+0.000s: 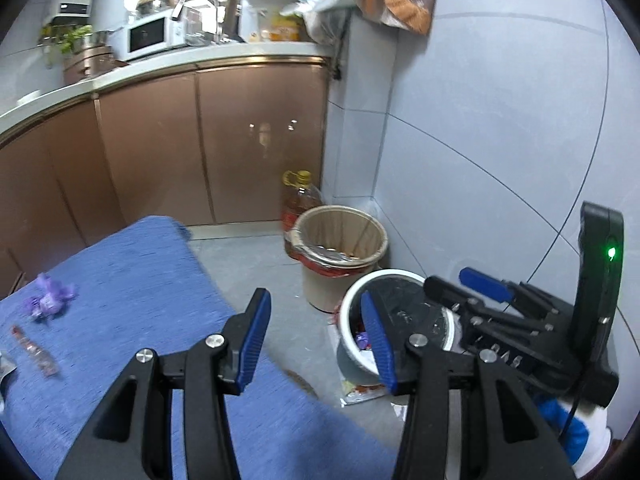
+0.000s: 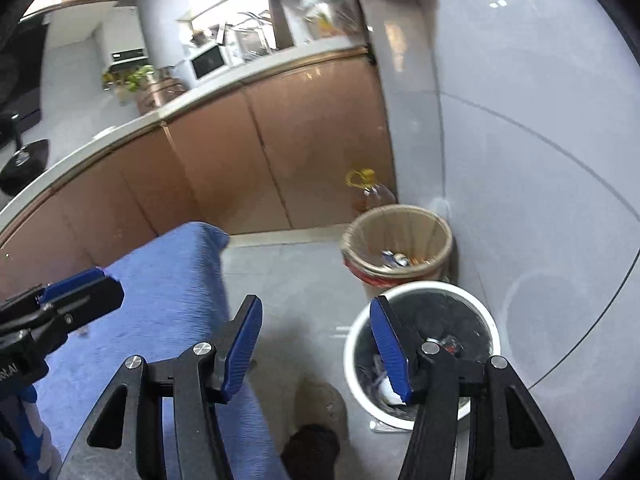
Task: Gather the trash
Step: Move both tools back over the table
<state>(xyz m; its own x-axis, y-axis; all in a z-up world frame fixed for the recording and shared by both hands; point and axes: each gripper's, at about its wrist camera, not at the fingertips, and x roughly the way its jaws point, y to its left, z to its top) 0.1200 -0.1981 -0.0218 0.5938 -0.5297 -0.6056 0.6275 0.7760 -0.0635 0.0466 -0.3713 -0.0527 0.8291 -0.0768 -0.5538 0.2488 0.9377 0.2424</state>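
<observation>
A white bin with a black liner (image 1: 352,336) (image 2: 424,344) stands on the grey floor beside the blue-covered table (image 1: 132,328) (image 2: 160,304) and holds several scraps. My left gripper (image 1: 316,340) is open and empty above the table's right edge. My right gripper (image 2: 316,348) is open and empty, above the floor next to the white bin; it also shows in the left wrist view (image 1: 480,292). On the table lie a crumpled purple wrapper (image 1: 50,300), a long red wrapper (image 1: 34,350) and a silvery scrap (image 1: 6,368).
A beige bin with a liner (image 1: 340,248) (image 2: 396,244) stands behind the white one, in the wall corner. An oil bottle (image 1: 300,200) (image 2: 370,192) stands by the brown cabinets (image 1: 180,148). A flat wrapper (image 1: 360,392) lies on the floor by the white bin.
</observation>
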